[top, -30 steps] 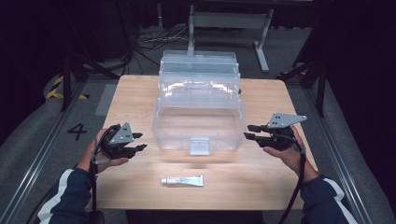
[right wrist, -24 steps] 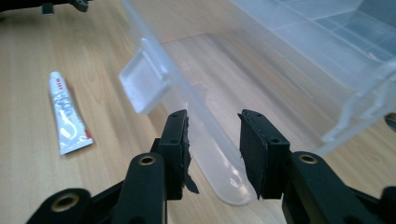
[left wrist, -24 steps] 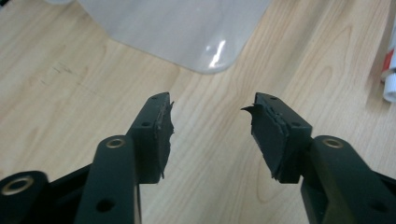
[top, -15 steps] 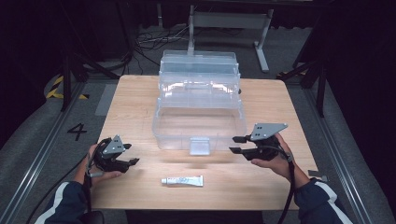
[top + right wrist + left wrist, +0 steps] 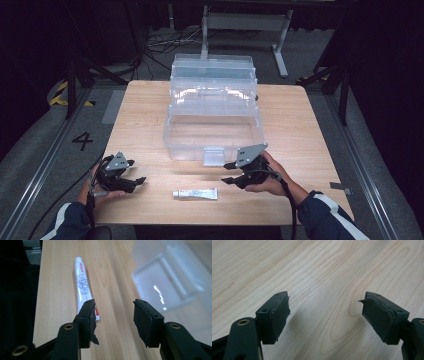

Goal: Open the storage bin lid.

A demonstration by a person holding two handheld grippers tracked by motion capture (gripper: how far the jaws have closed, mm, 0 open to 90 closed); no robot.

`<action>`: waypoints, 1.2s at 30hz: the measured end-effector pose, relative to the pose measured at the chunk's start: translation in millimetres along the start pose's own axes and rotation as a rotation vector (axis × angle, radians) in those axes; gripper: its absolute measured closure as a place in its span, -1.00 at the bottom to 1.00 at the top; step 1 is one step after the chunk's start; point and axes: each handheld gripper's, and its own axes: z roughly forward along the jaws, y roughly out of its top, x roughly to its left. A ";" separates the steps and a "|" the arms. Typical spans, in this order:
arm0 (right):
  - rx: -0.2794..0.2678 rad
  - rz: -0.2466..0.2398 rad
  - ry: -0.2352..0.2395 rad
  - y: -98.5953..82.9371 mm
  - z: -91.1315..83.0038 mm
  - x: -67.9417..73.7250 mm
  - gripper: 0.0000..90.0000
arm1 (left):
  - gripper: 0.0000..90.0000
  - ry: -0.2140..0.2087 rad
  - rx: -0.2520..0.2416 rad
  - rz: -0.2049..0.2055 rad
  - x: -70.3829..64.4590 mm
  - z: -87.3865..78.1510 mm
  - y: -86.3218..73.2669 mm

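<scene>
While both claws hang just above the wood, the scene reads so:

Right claw: spread, nothing between its jaws; held in the person's right hand at the near right, pointing left toward the tube.
Right claw, own view: its jaws stand apart over bare wood, the tube's crimped end just behind the left-hand jaw; whether they touch cannot be told.
Tube: small and white with printed lettering, lying flat near the near edge, between the two claws, closer to the right one; its cap end points left in the high view.
Tube, right gripper view: stretches away from the jaws along the wood, cap at the far end.
Left claw: spread and empty, held in the left hand at the near left, well apart from the tube.
Left claw, own view: jaws wide, plain wood grain between them, pad edges frayed.
Clear box: see-through plastic, opened with stepped trays rising toward the far side, in the middle of the scene; its front latch faces the person, just beyond the tube.
Surface: light wood, bearing the box and the tube.
Floor: grey, with a number 4 marked at the left.
</scene>
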 end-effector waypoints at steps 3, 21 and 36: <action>0.033 -0.022 0.042 7.3 16.9 4.2 0.14 | -0.56 -0.006 -0.006 -0.019 0.5 2.6 -1.2; 0.154 -0.109 0.173 38.6 83.2 25.5 0.08 | -0.61 -0.014 -0.017 -0.048 3.1 4.3 -3.5; 0.256 -0.154 0.181 58.6 116.9 29.1 0.14 | -0.61 -0.014 -0.017 -0.050 3.0 4.4 -3.5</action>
